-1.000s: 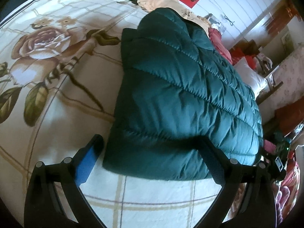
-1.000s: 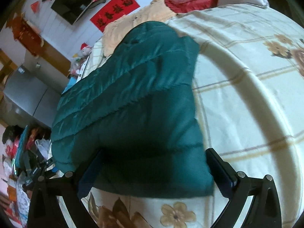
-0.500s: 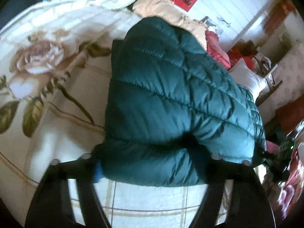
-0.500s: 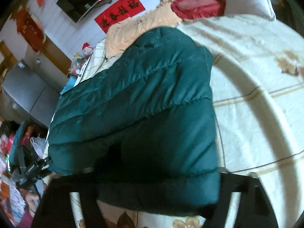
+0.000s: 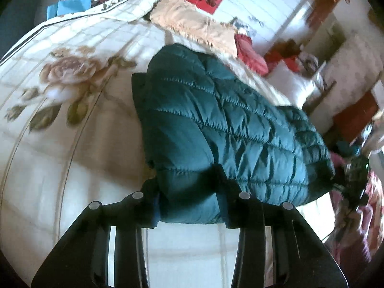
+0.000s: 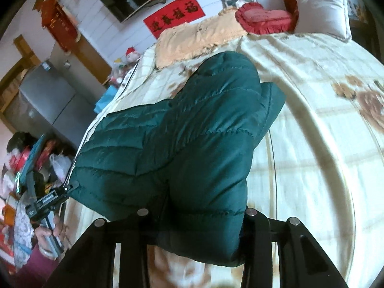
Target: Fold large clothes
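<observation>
A dark green quilted puffer jacket (image 5: 216,124) lies on the floral bedspread (image 5: 60,144), its near edge lifted. My left gripper (image 5: 189,206) has its jaws closing on the jacket's near corner, the padded hem bunched between the black fingers. In the right wrist view the same jacket (image 6: 182,144) rises from the bed toward my right gripper (image 6: 196,230), whose jaws are closing on the other near corner, fabric bulging between them. The left gripper (image 6: 48,201) and the hand holding it show at the lower left of the right wrist view.
A peach blanket (image 6: 199,36), a red heart-shaped cushion (image 6: 264,16) and a white pillow (image 6: 321,12) sit at the bed's head. A red banner (image 6: 175,15) hangs on the wall. A grey fridge (image 6: 45,96) and clutter (image 6: 26,158) stand beside the bed.
Both grippers went from wide open around the jacket's near edge to clamped on it. They have lifted that edge off the bedspread, and the jacket now bunches and rises toward the cameras.
</observation>
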A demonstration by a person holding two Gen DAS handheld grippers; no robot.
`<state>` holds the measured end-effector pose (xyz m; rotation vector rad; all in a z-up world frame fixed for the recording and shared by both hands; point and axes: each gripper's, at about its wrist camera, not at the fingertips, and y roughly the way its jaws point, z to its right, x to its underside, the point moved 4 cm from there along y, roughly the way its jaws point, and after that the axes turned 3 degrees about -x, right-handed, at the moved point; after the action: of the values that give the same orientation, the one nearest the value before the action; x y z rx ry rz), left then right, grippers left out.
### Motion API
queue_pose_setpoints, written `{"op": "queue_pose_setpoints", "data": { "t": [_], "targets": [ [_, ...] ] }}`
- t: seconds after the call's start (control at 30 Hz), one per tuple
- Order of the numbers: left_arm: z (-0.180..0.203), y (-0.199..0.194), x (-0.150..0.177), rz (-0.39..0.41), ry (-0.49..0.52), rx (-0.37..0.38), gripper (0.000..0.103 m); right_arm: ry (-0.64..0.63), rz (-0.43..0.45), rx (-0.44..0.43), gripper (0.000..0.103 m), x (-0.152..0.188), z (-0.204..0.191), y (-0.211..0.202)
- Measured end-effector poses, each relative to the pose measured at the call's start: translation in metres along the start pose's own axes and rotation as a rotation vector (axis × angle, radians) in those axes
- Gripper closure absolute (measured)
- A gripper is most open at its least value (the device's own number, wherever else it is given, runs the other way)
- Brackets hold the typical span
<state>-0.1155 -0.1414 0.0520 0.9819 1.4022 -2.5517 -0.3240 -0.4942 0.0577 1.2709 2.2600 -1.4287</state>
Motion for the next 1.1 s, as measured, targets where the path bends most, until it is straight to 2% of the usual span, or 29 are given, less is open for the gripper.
{"op": "queue_pose_setpoints", "data": {
  "t": [0.07, 0.2, 0.27, 0.3, 0.37, 0.47, 0.57, 0.7, 0.77, 0.83, 1.1],
  "targets": [
    [0.002, -0.009, 0.026, -0.020, 0.025, -0.011, 0.066, 0.015, -0.025, -0.004, 0.066, 0.025, 0.001, -0.012],
    [0.005, -0.016, 0.057, -0.029, 0.028, -0.039, 0.065, 0.051, -0.032, 0.027, 0.062, 0.052, 0.005, -0.022],
    [0.004, -0.013, 0.062, -0.025, 0.021, -0.078, 0.058, 0.075, -0.043, 0.111, 0.044, 0.056, 0.014, -0.015],
    [0.003, -0.013, 0.062, -0.017, 0.008, -0.093, 0.053, 0.084, -0.045, 0.139, 0.041, 0.056, 0.019, -0.013],
    [0.002, -0.016, 0.063, -0.009, -0.027, -0.112, 0.051, 0.083, -0.044, 0.186, 0.032, 0.057, 0.024, -0.010],
    [0.006, -0.028, 0.064, 0.008, -0.046, -0.168, 0.051, 0.038, -0.014, 0.274, 0.032, 0.051, 0.012, -0.023],
    [0.013, -0.044, 0.065, 0.059, -0.015, -0.256, 0.051, -0.015, 0.050, 0.351, 0.031, 0.048, -0.002, -0.044],
    [0.036, -0.055, 0.064, 0.109, 0.045, -0.305, 0.051, -0.039, 0.113, 0.338, 0.027, 0.046, -0.029, -0.060],
    [0.048, -0.055, 0.064, 0.118, 0.069, -0.329, 0.051, -0.057, 0.136, 0.325, 0.023, 0.049, -0.044, -0.061],
    [0.060, -0.053, 0.066, 0.131, 0.091, -0.330, 0.051, -0.091, 0.153, 0.318, 0.023, 0.055, -0.060, -0.061],
    [0.095, -0.053, 0.070, 0.163, 0.154, -0.359, 0.051, -0.160, 0.162, 0.249, 0.020, 0.078, -0.107, -0.047]
  ]
}}
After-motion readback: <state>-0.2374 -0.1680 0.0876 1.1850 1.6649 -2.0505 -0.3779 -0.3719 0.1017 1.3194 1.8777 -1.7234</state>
